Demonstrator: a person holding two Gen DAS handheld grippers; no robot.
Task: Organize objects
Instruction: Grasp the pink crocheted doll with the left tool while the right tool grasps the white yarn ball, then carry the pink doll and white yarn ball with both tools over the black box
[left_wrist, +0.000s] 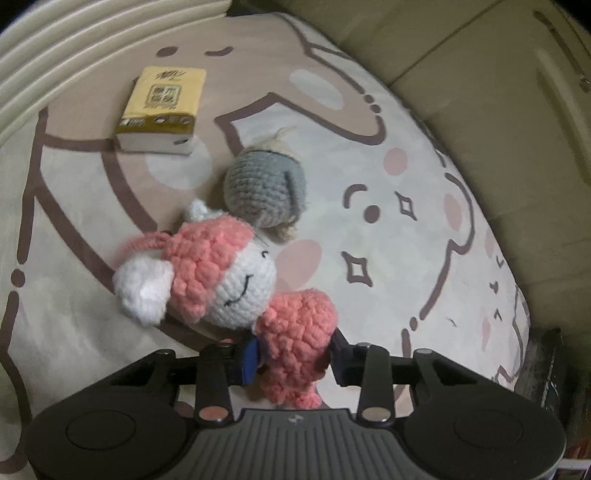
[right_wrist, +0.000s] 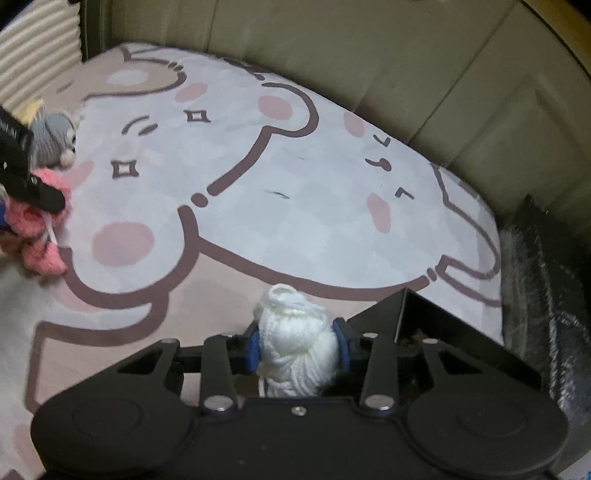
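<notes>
Grippers clamped on two yarn items

Left gripper (left_wrist: 293, 363) is clenched on the pink crocheted doll (left_wrist: 236, 280), low on its body, at 6 o'clock on the cartoon mat (left_wrist: 406, 280). Grey crocheted toy (left_wrist: 266, 192) touches the doll's head at 12 o'clock; tissue pack (left_wrist: 160, 110) lies at 11 o'clock. Right gripper (right_wrist: 297, 349) grasps the white yarn ball (right_wrist: 295, 343).

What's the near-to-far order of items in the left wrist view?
left gripper shut on the pink-and-white crochet doll → grey crochet toy → yellow tissue pack, all on the cartoon-print mat.
</notes>
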